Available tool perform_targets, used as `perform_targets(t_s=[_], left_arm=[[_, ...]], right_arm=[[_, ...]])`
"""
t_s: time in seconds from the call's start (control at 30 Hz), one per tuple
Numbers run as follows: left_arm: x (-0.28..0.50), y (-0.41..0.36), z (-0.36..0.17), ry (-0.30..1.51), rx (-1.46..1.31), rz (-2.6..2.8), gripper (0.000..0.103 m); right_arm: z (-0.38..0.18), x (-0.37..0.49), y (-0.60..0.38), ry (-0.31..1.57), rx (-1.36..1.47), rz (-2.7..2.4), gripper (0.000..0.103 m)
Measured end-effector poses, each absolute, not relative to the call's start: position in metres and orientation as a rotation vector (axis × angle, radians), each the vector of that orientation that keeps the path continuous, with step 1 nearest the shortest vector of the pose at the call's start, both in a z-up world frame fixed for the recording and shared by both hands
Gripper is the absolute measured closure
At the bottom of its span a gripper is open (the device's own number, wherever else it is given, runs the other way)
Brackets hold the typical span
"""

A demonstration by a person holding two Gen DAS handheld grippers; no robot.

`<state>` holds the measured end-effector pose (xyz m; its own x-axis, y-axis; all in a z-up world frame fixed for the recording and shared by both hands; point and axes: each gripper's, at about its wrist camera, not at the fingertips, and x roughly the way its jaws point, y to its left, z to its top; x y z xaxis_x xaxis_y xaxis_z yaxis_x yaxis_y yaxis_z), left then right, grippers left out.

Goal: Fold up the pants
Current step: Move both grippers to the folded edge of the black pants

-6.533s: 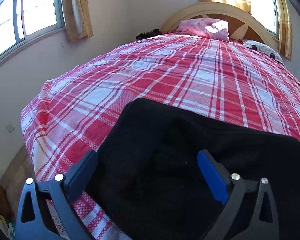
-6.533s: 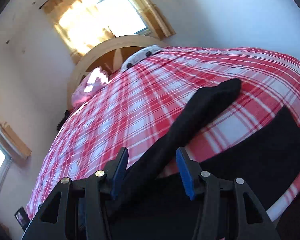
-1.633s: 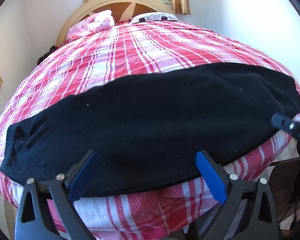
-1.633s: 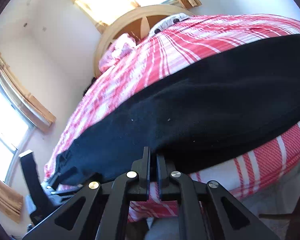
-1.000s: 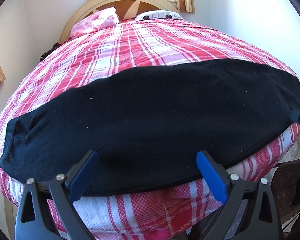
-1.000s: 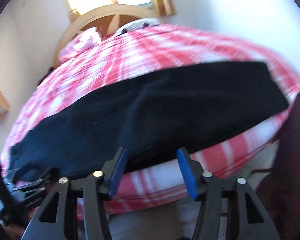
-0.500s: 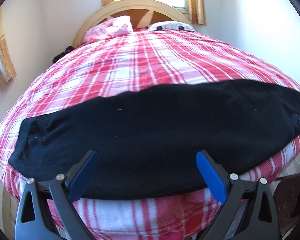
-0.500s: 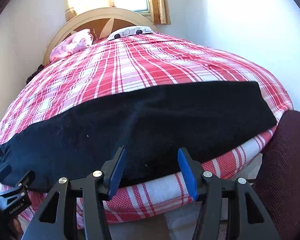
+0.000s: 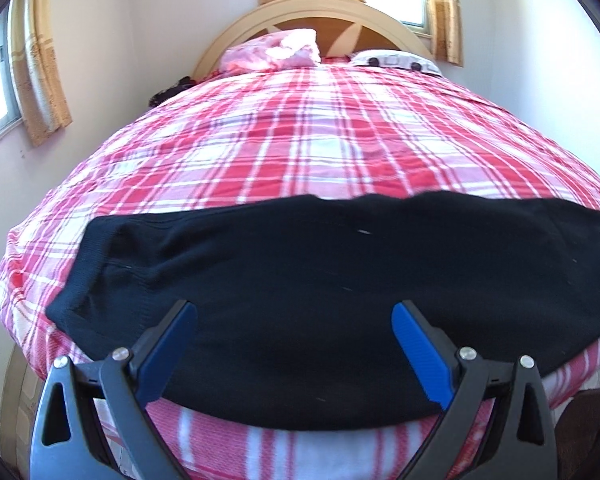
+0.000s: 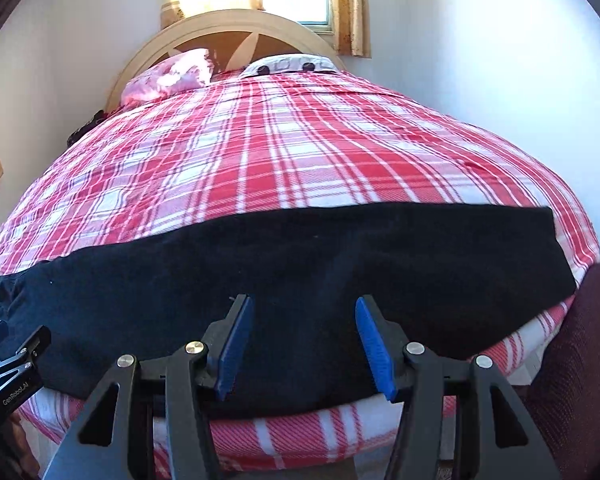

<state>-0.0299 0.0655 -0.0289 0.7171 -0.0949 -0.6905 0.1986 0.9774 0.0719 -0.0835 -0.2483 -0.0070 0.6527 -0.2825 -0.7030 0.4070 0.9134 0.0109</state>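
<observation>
Pants: the black pants (image 9: 308,280) lie flat in one long band across the near end of the bed, running side to side, folded lengthwise so that the legs lie as one strip.
Where the pants sit: on the red and white checked blanket (image 9: 320,148), close to the near edge, with a strip of blanket showing below them.
Waist end: on my left, the ribbed band bunched a little near the left corner of the bed.
Leg end: on my right, a straight cut edge near the right side of the bed, best seen from my right camera (image 10: 556,248).
My left claw (image 9: 294,344): spread wide, blue pads apart, nothing between them; it hangs over the near edge of the pants and touches no cloth that I can see.
My right claw (image 10: 304,340): also parted, pads apart with black cloth showing behind the gap, gripping nothing.
Each claw in the other's view: my left one shows at the far left of the right camera, my right one just at the right rim of the left camera.
Bed head: a curved wooden headboard (image 10: 236,28), a pink pillow (image 10: 168,76) and a white pillow (image 10: 288,64) against it.
Room: a bright window with tan curtains (image 9: 444,12) behind the headboard.
Right side: a dark red cushioned seat (image 10: 580,360) just beside the bed corner.
</observation>
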Motion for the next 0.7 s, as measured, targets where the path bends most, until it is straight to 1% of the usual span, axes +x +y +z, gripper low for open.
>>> perform_targets(t_s=[0.27, 0.7], left_arm=[[-0.015, 0.091, -0.036, 0.772, 0.126, -0.093, 0.002], [-0.001, 0.102, -0.044, 0.793, 0.121, -0.070, 0.002]], right_arm=[[-0.007, -0.049, -0.224, 0.778, 0.153, -0.312, 0.047], [-0.012, -0.013, -0.197, 0.809, 0.131, -0.247, 0.047]])
